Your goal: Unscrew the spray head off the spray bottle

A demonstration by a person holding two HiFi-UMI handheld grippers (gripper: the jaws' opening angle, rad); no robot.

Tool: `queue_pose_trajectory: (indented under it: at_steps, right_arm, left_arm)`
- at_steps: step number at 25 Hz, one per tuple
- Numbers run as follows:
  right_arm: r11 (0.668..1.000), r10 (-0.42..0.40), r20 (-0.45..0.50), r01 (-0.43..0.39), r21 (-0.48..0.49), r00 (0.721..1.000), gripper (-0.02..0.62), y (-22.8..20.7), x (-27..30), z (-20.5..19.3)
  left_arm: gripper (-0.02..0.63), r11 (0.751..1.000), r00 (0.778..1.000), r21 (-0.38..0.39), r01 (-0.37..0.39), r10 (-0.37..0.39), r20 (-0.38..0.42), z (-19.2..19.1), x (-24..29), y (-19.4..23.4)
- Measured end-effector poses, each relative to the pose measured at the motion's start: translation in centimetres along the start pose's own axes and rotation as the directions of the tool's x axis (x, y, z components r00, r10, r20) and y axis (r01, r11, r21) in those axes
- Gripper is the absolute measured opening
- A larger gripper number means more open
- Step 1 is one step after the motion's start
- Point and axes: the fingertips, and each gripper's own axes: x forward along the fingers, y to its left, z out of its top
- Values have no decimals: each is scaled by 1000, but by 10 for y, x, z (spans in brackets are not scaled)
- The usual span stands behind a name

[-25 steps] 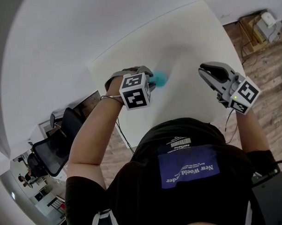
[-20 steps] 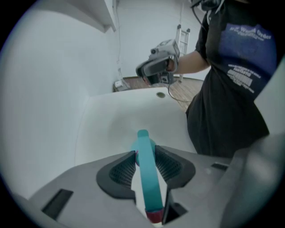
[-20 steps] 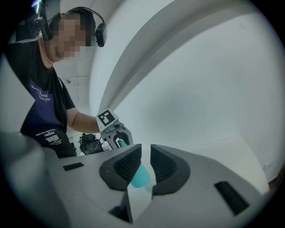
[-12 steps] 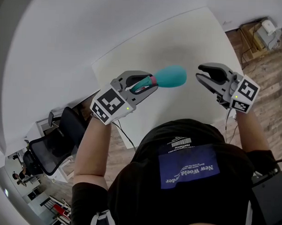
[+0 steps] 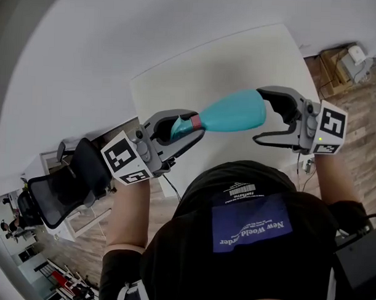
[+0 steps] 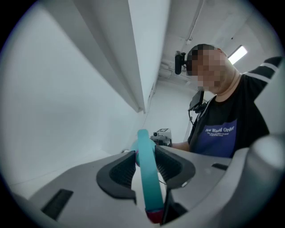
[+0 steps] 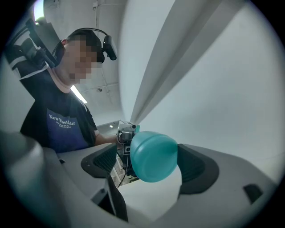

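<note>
The left gripper [image 6: 144,153] is clamped on the spray head [image 6: 146,178] and alone carries the spray bottle [image 5: 232,114], which lies level in the air, clear of the counter [image 5: 240,56]. The right gripper [image 7: 149,162] has just been opening. Its jaws are spread around the bottle's rounded base and do not press on it. If they close off-centre, the smooth body may slip, spin with the head, or drop.
</note>
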Motion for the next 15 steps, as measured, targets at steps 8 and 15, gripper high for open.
queue_pose_trajectory:
  at_steps: [8,15]
  right_arm:
    - [999,42,-72,-44,-30,997,402,33,37,18]
    - [995,80,-99,-85,-52,992,402,53,59,26]
  left_arm:
    - [141,999,992,30,-21,17,128,10,-42,-37]
    - [141,997,975,58,-49,35,218,14,-62,-57]
